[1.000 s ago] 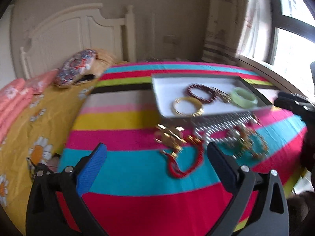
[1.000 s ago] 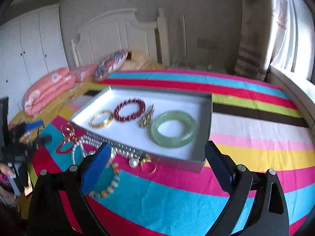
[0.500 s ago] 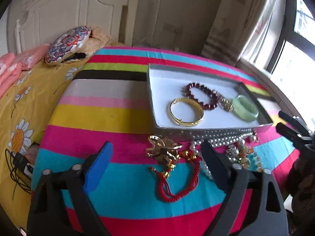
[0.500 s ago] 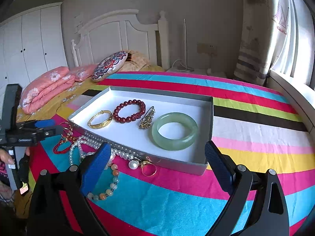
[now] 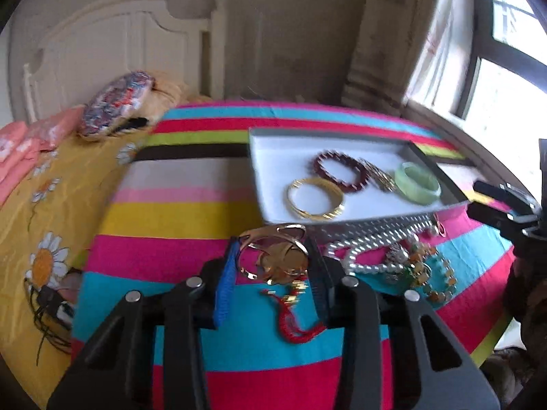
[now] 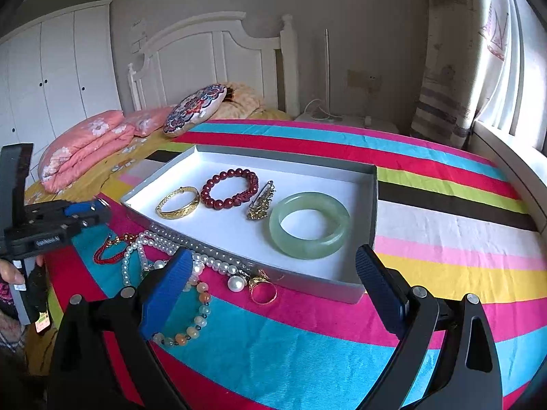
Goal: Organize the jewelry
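The left gripper [image 5: 271, 270], its jaws just closing, is being narrowed around a gold pendant on red cord [image 5: 277, 260]; contact cannot be told. The right gripper [image 6: 273, 294] is being held wide, empty. Four pieces are lying in the white tray [image 6: 371, 205]; pearls [image 6: 164, 242], a bead bracelet [image 6: 196, 311] and a ring [image 6: 263, 290] are waiting nearer.

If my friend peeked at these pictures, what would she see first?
Probably the bright striped cloth under everything, with a white box on it. In the box lie a big green bangle, a dark red bead bracelet and a gold bangle in a row. In front of the box sits a tangle of pearls, and the left gripper has just been closing around a gold pendant.
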{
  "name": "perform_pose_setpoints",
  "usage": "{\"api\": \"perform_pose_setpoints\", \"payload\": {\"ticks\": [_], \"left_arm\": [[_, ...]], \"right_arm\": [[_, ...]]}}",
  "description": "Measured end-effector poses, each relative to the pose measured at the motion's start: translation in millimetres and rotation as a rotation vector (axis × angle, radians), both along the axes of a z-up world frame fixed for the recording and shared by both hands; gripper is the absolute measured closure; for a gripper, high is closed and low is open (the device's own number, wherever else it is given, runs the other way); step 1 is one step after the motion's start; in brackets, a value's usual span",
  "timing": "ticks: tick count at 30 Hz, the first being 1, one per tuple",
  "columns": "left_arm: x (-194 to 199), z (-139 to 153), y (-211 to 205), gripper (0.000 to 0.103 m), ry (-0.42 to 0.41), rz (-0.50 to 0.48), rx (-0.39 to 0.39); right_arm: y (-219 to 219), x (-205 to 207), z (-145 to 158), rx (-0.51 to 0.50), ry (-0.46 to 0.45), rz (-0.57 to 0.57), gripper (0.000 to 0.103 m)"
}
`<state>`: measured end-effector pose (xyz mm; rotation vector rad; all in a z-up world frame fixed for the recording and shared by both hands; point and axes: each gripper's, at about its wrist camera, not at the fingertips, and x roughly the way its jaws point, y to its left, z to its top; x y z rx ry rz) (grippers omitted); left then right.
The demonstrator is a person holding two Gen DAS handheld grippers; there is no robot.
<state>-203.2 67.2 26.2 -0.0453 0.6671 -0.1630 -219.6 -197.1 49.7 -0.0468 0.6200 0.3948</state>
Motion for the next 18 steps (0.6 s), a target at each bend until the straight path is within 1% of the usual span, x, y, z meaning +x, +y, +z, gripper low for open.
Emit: {"api": "perform_pose_setpoints", "payload": {"ticks": [2, 4, 6, 8, 10, 11, 13, 15, 17, 18], "left_arm": [[-4, 3, 14, 0.065, -0.024, 0.040, -0.026], [-4, 1, 26, 0.065, -0.023, 0.060, -0.065], [-3, -2, 30, 0.065, -0.021, 0.072, -0.061], [-2, -5, 34, 0.065, -0.007, 0.060, -0.084], [-3, -3, 35, 0.065, -0.021, 0.053, -0.090], [-2, -4, 36, 0.065, -0.015, 0.046, -0.094], [-2, -5, 36, 0.065, -0.014, 0.044, -0.100], [-2, -6, 38, 0.065, -0.013, 0.040, -0.120], [-1, -8, 41, 0.065, -0.003, 0.036, -0.145], [0, -8, 42, 0.065, -0.001, 0.036, -0.154]], "right_arm": [[0, 0, 1, 0.004, 0.000, 0.015, 0.011], [4, -2, 1, -0.011, 0.000, 0.038, 0.011], [14, -8, 0, -0.062, -0.012, 0.077, 0.011], [27, -16, -1, -0.113, -0.028, 0.111, 0.011], [42, -23, -2, -0.115, -0.023, 0.166, 0.011], [50, -26, -2, -0.113, -0.019, 0.193, 0.011], [70, -32, -1, -0.137, -0.020, 0.242, 0.011], [88, -37, -3, -0.188, -0.017, 0.280, 0.018], [97, -41, -9, -0.230, 0.013, 0.315, 0.028], [98, -42, -12, -0.236, 0.026, 0.327, 0.030]]}}
